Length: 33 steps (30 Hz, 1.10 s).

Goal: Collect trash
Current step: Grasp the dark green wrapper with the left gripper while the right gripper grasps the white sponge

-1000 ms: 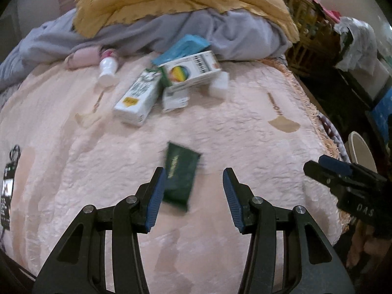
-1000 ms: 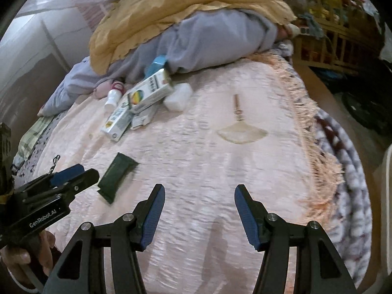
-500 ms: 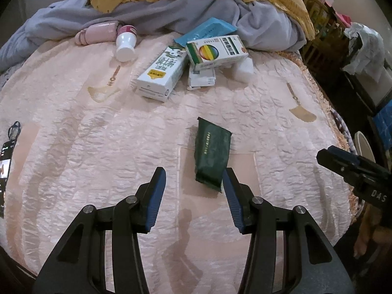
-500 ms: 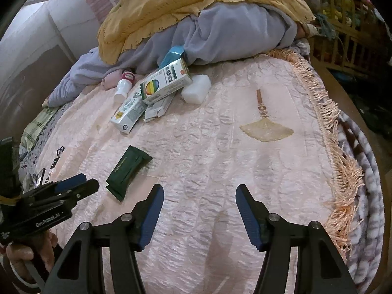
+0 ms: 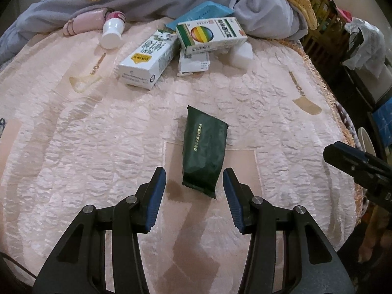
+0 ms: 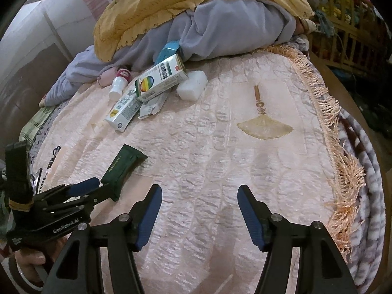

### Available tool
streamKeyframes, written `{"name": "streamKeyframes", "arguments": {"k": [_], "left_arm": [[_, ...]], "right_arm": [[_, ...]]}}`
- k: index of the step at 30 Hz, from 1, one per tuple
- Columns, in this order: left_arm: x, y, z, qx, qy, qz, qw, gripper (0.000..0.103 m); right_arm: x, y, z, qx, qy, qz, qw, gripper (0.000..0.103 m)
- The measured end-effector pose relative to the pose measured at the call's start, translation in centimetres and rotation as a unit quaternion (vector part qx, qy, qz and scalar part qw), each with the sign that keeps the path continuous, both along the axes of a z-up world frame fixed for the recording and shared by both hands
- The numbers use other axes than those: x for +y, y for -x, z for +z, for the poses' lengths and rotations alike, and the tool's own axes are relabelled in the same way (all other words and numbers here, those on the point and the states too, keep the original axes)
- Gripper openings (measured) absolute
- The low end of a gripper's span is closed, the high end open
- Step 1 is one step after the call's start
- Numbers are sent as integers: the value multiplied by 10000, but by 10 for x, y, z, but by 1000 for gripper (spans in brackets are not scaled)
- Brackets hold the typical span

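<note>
My left tool (image 5: 193, 191) stands wide open, empty, its jaws either side of the near end of the dark green packet (image 5: 204, 147) lying flat on the pink bedspread (image 5: 73, 134). My right tool (image 6: 199, 210) is likewise wide open and empty. Farther off lie cartons (image 5: 149, 61), a rainbow-printed box (image 5: 210, 35) and a small bottle (image 5: 112, 30).

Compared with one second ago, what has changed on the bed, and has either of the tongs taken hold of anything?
The left tongs came forward and lined up on the dark green packet; its near end now lies between the open fingers, not gripped. The right tongs shifted only slightly, open and empty. The packet, the white carton and the rainbow box stayed where they lay.
</note>
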<state>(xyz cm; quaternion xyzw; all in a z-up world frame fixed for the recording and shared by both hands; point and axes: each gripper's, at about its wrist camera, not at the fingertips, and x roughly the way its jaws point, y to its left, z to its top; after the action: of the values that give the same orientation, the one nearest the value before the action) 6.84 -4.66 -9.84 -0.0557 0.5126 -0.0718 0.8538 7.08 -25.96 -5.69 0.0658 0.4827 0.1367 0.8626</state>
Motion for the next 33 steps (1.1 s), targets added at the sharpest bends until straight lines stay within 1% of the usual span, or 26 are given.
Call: {"name": "streamKeyframes", "arguments": {"k": [4,8,15,16,17,21,23,25,33], "left_arm": [[-4,-8,-10,57,-81,-53,9999,47],[-8,-16,-18,29,-221,-83,9997,47],[0,-26,-19,-104,-146,-25,9998,46],[2,-27,-19,-111,-158,-30,9998,44],[4,-27,-19,-122,-157,-59,9998,39],[10,-24,-17,-194,-128,-81,9997,33],[14,-22,-15,-226,-106,-64,9997,25],[20,-20,-12,-271,-19,-26,9996,21],[47,-17,4,-387,391,157,9984,19]], "right_arm": [[2,-6,-1,23,25,-27,10000,62],[6,-14,-1,32,54,-24,10000,63],[16,-30,-5,80,72,8,9999,64],[18,-31,-6,89,70,20,9999,64],[20,-33,-6,96,66,35,9999,64],[28,-39,-8,102,60,99,9999,64],[32,-42,-9,108,63,126,9998,64],[35,-45,-10,111,70,159,9998,64],[47,-64,-9,-40,45,279,9996,64]]}}
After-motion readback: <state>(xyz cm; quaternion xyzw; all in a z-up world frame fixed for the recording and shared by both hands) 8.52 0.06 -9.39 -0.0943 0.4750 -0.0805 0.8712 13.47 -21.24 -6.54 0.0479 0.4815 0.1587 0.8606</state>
